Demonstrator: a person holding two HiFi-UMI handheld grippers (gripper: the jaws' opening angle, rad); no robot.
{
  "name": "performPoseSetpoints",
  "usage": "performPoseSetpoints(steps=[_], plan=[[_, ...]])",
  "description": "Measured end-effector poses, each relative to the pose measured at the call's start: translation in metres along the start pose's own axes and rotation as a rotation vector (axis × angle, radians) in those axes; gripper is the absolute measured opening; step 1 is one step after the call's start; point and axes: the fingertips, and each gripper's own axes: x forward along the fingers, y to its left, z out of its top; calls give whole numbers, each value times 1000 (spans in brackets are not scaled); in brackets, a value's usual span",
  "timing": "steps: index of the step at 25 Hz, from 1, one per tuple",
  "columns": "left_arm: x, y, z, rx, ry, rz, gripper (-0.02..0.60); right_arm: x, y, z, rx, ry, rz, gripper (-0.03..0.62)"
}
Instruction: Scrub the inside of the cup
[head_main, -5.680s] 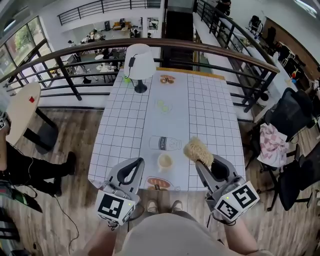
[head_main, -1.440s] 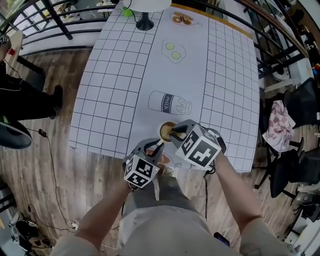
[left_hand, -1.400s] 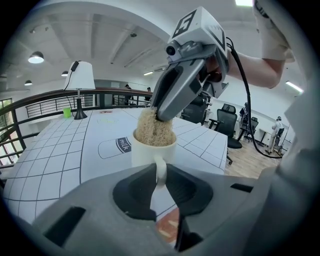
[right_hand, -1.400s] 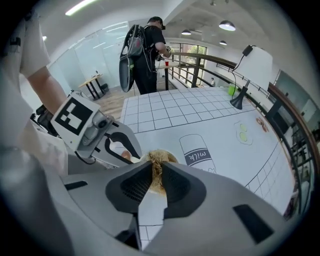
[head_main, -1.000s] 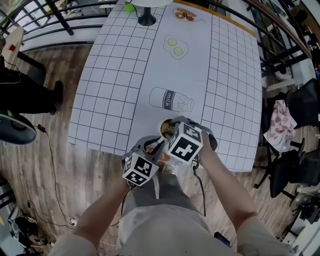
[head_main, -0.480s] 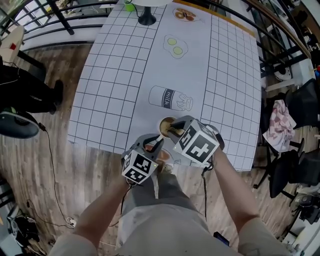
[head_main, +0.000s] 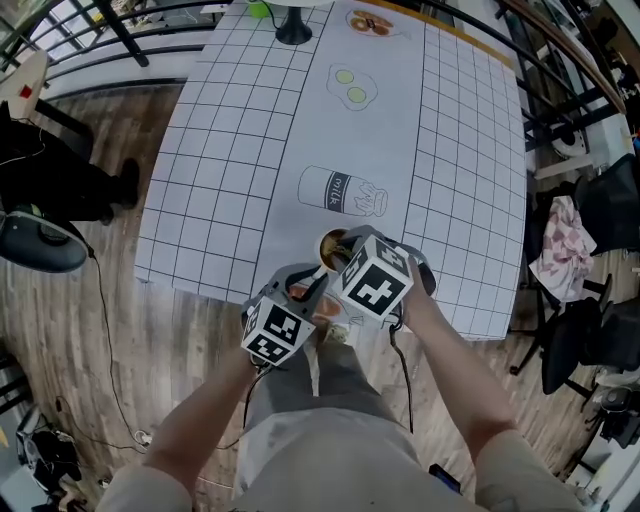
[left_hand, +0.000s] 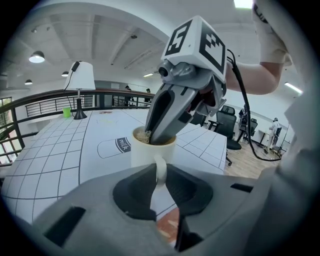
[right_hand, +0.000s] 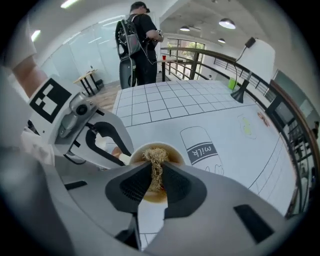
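Observation:
A cream cup (head_main: 331, 246) stands near the table's front edge. My left gripper (left_hand: 160, 176) is shut on the cup's handle (left_hand: 160, 167) and points at it from the near side; the head view shows this left gripper (head_main: 311, 291) just in front of the cup. From above, my right gripper (right_hand: 156, 183) points steeply down into the cup (right_hand: 163, 149), shut on a tan fibrous scrubber (right_hand: 156, 167) that reaches the cup's inside. In the left gripper view the right gripper (left_hand: 161, 137) dips into the cup (left_hand: 148, 152), with scrubber fibres (left_hand: 144, 136) showing at the rim.
The table (head_main: 230, 150) has a grid cloth with a printed milk carton (head_main: 342, 190) beyond the cup. A white lamp (left_hand: 80, 82) stands at the far end. A person with a backpack (right_hand: 137, 40) stands off the table's side. Office chairs (head_main: 600, 220) stand at the right.
Several seconds ago both grippers hung back from the cup, the right holding the scrubber up. Now the left grips the handle and the right is in the cup, shifting slightly over it.

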Motion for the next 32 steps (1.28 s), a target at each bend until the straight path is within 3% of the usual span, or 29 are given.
performPoseSetpoints(steps=[4,7,10,14,18,25,32], plan=[[0,2,-4,-9,24,3,64,-10,13,4,23,-10,133,67],[-1,4,-12,-40,42,16,64,-34,16,15,42,-74,159,67],[-3,7,-9,-62,24,29,64,-52,6,25,19,-103,92,67],[-1,6,-1,-37,5,29,66,-36,-2,16,-79,-22,-17,67],[2,5,-3,-29,8,21,66,-7,2,2,-105,32,-36,67],[-6,-2,-19,-34,-7,32,66,-2,33,0,22,8,108,66],[1,8,-4,-22,6,15,66,-57,0,16,154,-191,93,66]])
